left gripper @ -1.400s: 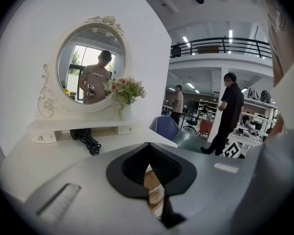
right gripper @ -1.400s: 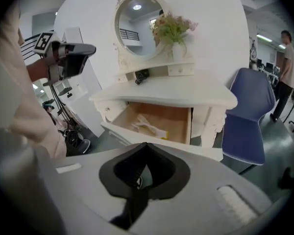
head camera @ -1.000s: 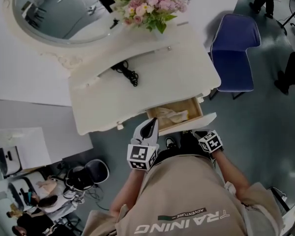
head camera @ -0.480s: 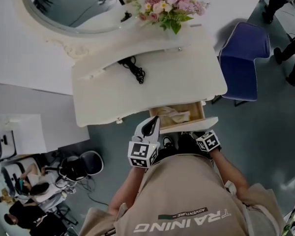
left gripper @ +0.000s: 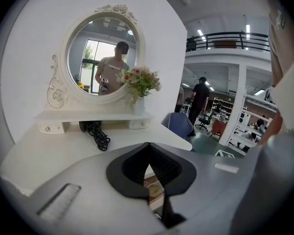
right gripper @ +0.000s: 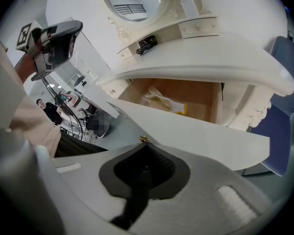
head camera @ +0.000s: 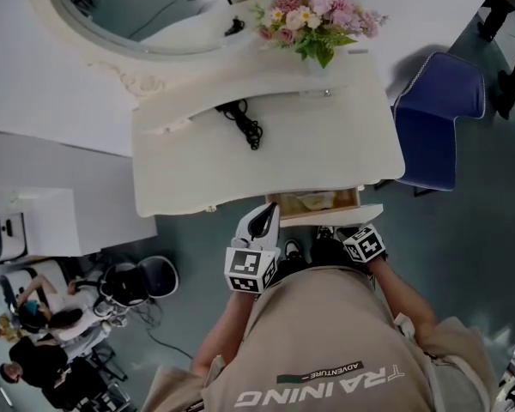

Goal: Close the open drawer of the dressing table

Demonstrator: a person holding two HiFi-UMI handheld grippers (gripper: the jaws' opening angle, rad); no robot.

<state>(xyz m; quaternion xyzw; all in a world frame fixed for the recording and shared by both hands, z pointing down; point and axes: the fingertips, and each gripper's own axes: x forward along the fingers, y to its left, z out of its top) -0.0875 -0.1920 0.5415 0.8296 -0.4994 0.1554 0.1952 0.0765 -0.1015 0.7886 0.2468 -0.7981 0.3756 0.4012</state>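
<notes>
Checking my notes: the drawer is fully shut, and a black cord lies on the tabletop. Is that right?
Not quite. The drawer is partly open: the right gripper view shows its wooden inside, with things lying in it, behind the pulled-out front. The black cord does lie on the tabletop.

The dressing table (head camera: 266, 166) is cream-white. Its drawer (head camera: 313, 202) is pale wood-brown inside, with a white front and a gold knob (right gripper: 143, 139). On its tabletop lie a black cord (head camera: 243, 123) and pink-and-white flowers (head camera: 318, 20) with green leaves. Beside it stands a blue chair (head camera: 438, 118). The left gripper (head camera: 264, 215) and right gripper (head camera: 343, 230) are greyish white, with jaws lined black and cubes marked in black-and-white squares.
</notes>
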